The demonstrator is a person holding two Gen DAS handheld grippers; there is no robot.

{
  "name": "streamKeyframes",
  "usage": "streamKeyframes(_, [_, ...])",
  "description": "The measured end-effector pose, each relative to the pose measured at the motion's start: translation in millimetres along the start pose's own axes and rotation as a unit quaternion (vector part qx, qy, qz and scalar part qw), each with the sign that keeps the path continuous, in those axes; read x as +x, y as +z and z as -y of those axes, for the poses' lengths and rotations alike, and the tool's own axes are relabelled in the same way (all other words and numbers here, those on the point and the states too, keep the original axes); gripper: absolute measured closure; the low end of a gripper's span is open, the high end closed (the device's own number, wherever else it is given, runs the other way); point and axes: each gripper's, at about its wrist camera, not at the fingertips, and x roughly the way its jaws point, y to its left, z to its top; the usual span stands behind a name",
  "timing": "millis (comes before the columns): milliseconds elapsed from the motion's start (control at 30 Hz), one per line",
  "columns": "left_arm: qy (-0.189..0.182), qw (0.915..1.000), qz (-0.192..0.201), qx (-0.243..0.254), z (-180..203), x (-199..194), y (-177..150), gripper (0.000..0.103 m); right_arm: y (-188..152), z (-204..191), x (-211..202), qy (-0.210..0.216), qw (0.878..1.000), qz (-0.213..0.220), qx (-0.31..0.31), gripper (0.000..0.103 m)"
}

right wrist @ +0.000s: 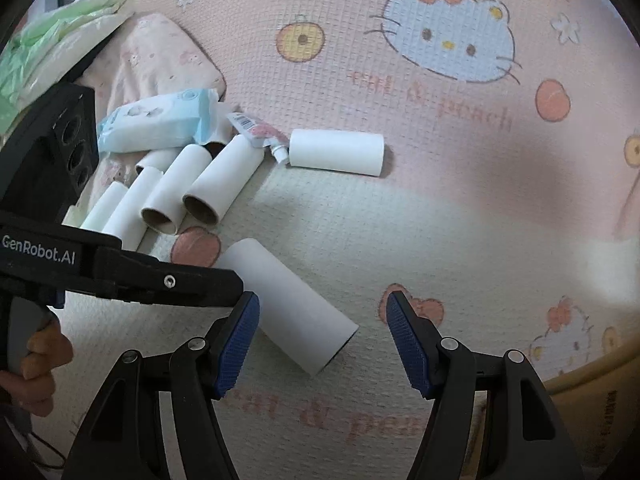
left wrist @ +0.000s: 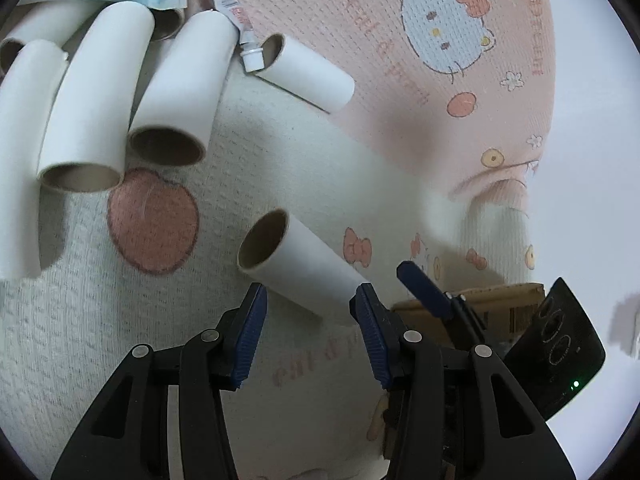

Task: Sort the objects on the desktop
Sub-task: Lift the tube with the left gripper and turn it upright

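A pink and white blanket covers the surface, printed with cartoon cat faces, peaches and the words "cat & peach" (clearest in the right wrist view, just below the big cat face).

The left gripper has its blue-padded fingers apart, and the near end of a loose white cardboard tube lies between their tips on the blanket; the pads do not press on it. The tube's open brown end faces away to the far left. In the right wrist view the same tube lies at a slant in the middle near ground, with the left gripper's black body reaching in from the left, marked "GenRobot.AI", and a hand round its grip.

The right gripper stands open and holds nothing; the tube's end lies just beside its left pad.

To the far left a row of white tubes lies side by side, touching. Behind them sits a light blue tissue pack. A small squeeze tube with a barcode and a white cap lies between the row and a lone tube to its right. Its other lettering is too small to read.
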Motion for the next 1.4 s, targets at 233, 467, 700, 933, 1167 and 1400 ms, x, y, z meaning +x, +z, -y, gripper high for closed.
streamKeyframes(233, [-0.005,0.9996,0.002,0.029,5.8,9.2,22.8,0.053,3.4,10.5,15.8,0.045,0.998,-0.031,0.045,0.051])
streamKeyframes(467, [-0.008,0.9980,-0.028,0.056,12.6,27.4,41.4,0.053,4.0,6.6,21.0,0.095,0.991,-0.051,0.085,0.054])
streamKeyframes(700, [-0.002,0.9971,-0.031,0.070,16.7,30.2,38.3,0.053,6.9,-4.1,25.3,0.075,0.993,-0.047,0.073,0.053])
streamKeyframes(933, [-0.016,0.9986,-0.050,0.005,-5.9,39.4,40.8,0.054,4.3,14.6,31.4,0.062,0.992,-0.038,0.107,0.053])
streamKeyframes(1167, [-0.011,0.9992,-0.037,0.009,-3.4,41.2,44.8,0.063,4.7,6.6,43.6,0.054,0.994,-0.048,0.085,0.053])
streamKeyframes(1400, [-0.009,0.9990,-0.036,0.026,1.7,44.2,45.9,0.064,-2.9,22.1,48.8,0.088,0.983,-0.042,0.154,0.053])
